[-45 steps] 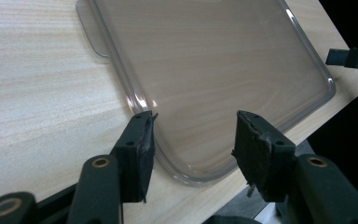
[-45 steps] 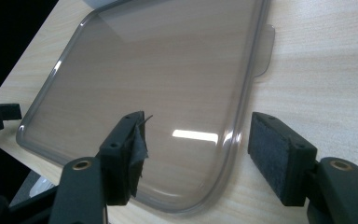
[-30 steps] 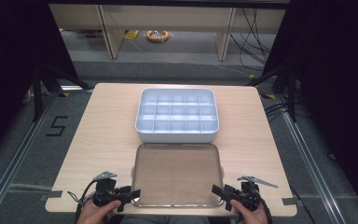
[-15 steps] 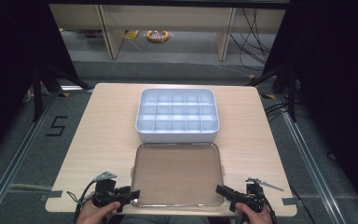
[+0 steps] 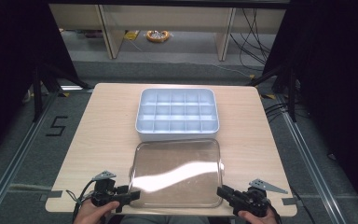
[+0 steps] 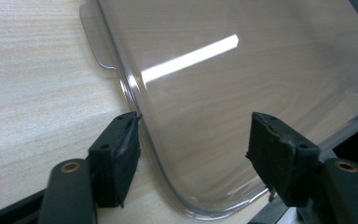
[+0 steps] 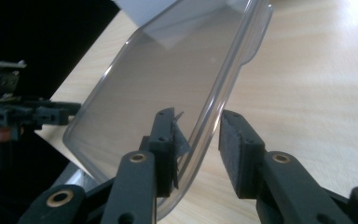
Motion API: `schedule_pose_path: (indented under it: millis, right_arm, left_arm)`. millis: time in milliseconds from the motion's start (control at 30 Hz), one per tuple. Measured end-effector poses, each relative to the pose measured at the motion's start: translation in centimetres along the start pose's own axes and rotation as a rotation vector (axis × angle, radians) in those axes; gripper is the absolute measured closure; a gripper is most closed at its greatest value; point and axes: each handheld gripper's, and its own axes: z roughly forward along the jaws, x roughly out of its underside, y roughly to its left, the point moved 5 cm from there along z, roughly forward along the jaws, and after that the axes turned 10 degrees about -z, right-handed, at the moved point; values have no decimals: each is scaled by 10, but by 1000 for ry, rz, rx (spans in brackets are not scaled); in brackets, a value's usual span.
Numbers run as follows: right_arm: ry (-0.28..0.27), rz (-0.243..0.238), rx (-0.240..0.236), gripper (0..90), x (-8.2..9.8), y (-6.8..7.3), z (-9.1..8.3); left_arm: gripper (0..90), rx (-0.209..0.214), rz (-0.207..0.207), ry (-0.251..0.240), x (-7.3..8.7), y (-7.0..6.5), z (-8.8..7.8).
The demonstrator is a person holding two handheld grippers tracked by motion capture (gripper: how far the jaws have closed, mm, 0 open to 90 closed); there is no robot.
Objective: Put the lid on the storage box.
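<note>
Jaws apart, our left gripper (image 6: 193,158) and right gripper (image 7: 198,147) straddle the clear lid (image 5: 177,171); next, we clamp.

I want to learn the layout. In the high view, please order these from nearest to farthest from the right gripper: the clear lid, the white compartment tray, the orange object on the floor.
From the right gripper:
1. Clear lid, just to its left, at the table's near edge.
2. White compartment tray, behind the lid, mid-table.
3. Orange object, on the floor beyond the table's far edge.
</note>
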Motion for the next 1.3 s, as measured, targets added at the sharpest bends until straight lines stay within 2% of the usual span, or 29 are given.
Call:
schedule_pose_path:
  millis: [167, 200, 233, 267, 400, 467, 633, 667, 733, 767, 800, 833, 867, 900, 933, 1033, 1067, 1100, 1133, 1167, 1200, 1233, 1267, 1300]
  right_arm:
    - [-5, -26, -24, 682, -2, 7, -3]
    - [8, 8, -39, 682, -2, 11, -3]
    - [-4, 4, -39, 682, -2, 11, -3]
    - [-8, -39, -39, 682, -3, 10, -3]
    - [-26, -60, -52, 686, -6, 16, -4]
    - [-34, -110, -58, 690, -7, 16, -4]
    - [-42, -108, -68, 694, -6, 17, -3]
    - [-43, -126, -68, 695, -6, 16, -3]
    - [-40, -116, -70, 694, -6, 16, -3]
    - [-40, -106, -68, 694, -7, 15, -3]
    - [-38, -110, -66, 694, -7, 13, -3]
    - [-47, -121, -43, 694, -7, 10, -2]
    - [-30, -105, -30, 693, -7, 9, -3]
    - [-14, -60, -45, 692, -6, 11, -4]
    - [-13, -56, -28, 692, -5, 9, -3]
    - [-2, -60, -9, 695, -5, 5, -3]
    - [-3, -90, 5, 699, -5, 1, -3]
    - [-17, -92, 3, 700, -5, 0, -3]
    - [9, -33, 3, 699, -4, 4, -4]
    - [-4, -84, 16, 699, -4, -2, -2]
    - [14, -77, 29, 699, -3, -2, -3]
    - [18, -51, 20, 698, -2, 0, -2]
    - [14, -71, 29, 697, -2, -3, -1]
    - [17, -68, 37, 696, -2, -3, -1]
  left_arm:
    - [276, -2, -8, -12, -4, 2, 1]
    - [276, 9, -24, -13, -6, 4, 2]
    - [274, 9, -24, -13, -6, 4, 2]
    - [270, 22, -42, -10, -9, 6, 1]
    - [263, 33, -46, -2, -13, 9, 1]
    - [265, 42, -58, 1, -14, 11, 1]
    - [265, 41, -46, 3, -14, 11, 1]
    - [275, 41, -46, 3, -14, 11, 1]
    - [310, 27, -33, -7, -15, 13, 1]
    - [383, 23, -27, -11, -15, 14, 1]
    - [407, 30, -36, -15, -15, 14, 1]
    - [430, 41, -58, -15, -16, 15, 1]
    - [451, 55, -78, -23, -16, 16, 2]
    - [472, 49, -64, -27, -15, 16, 1]
    - [501, 49, -64, -27, -15, 16, 1]
    - [547, 49, -33, -65, -16, 13, -1]
    - [567, 53, -29, -83, -17, 12, -2]
    - [611, 63, -24, -116, -20, 11, -5]
    - [626, 66, -26, -128, -21, 11, -7]
    - [636, 66, -26, -128, -21, 11, -7]
    - [644, 76, -11, -135, -21, 9, -10]
    - [646, 71, -1, -135, -21, 9, -10]
    - [645, 73, 2, -134, -20, 8, -10]
    - [646, 75, 8, -129, -20, 7, -10]
